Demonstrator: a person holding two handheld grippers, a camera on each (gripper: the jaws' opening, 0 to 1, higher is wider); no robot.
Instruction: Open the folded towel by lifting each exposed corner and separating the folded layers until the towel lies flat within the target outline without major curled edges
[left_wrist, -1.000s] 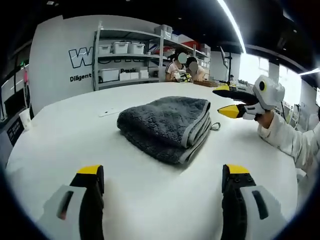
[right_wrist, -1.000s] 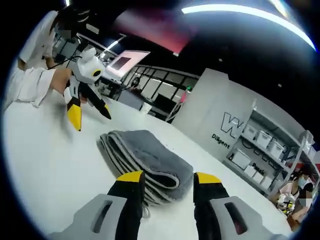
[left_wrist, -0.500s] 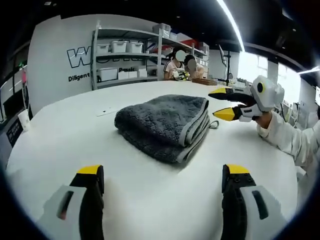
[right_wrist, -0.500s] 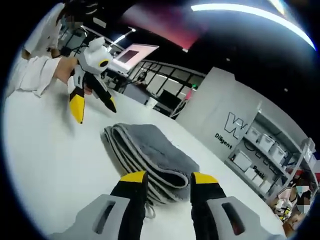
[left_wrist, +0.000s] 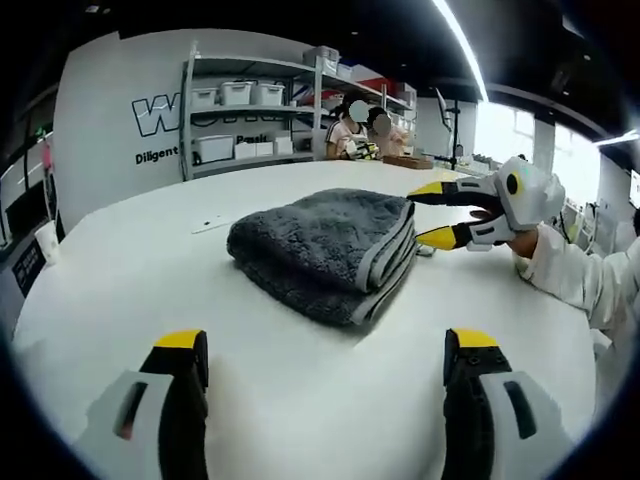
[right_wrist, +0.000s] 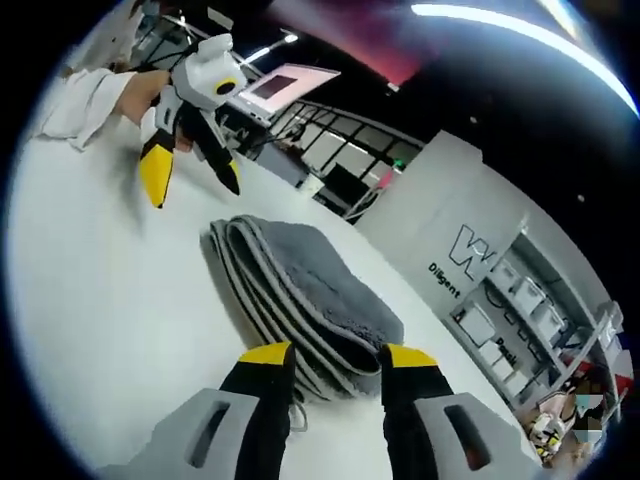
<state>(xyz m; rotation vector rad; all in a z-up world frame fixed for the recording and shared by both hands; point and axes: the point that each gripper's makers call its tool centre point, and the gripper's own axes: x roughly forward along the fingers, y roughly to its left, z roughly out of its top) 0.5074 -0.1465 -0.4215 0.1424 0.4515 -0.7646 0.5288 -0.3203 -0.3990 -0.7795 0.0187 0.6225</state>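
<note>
In the left gripper view, a grey wall with big letters (left_wrist: 160, 110) is being seen at the far left; next to it, shelves (left_wrist: 255, 115) are being filled with white boxes, and people are being seen sitting behind them. A big white table (left_wrist: 120, 270) is being spread across the room under a long ceiling light (left_wrist: 462, 45). The left gripper (left_wrist: 325, 350) is being held low over the table with its yellow-tipped jaws wide apart and nothing being gripped. The folded grey towel (left_wrist: 320, 245) is being left lying in the middle of the table, with its stacked edges turned to the right. Just right of the towel, the right gripper (left_wrist: 428, 212) is being held by a hand in a white sleeve (left_wrist: 575, 285); its jaws are being kept apart, one above and one beside the top corner of the towel; no cloth is being pinched that can be seen.

In the right gripper view, the left gripper (right_wrist: 190, 180) is being held up at the top left; the towel (right_wrist: 300, 290) is being framed just ahead of the right gripper (right_wrist: 330, 355).
</note>
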